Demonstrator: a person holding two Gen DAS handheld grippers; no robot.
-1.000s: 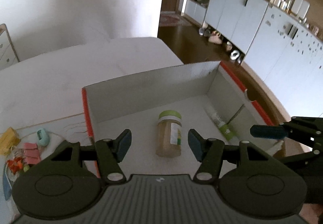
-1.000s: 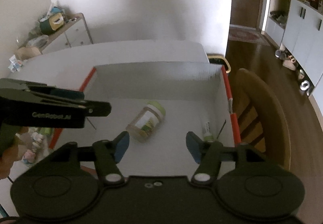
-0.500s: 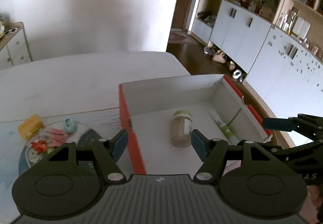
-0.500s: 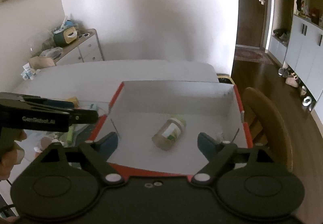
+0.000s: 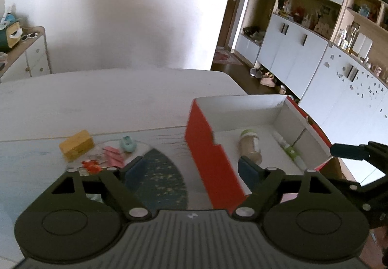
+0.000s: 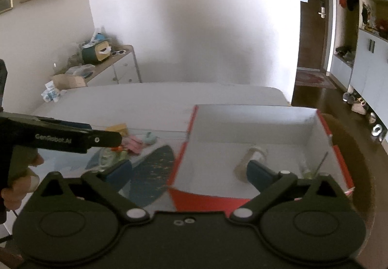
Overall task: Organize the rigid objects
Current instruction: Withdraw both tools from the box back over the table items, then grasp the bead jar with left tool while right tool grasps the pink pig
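One pale table point(image 5: 109, 99), white wall point(image 5: 133, 14), cabinets point(image 5: 303, 51) right.

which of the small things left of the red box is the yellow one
The yellow block, farthest left in the cluster on the table. The pink clips and the mint-green piece lie closer to the red box.
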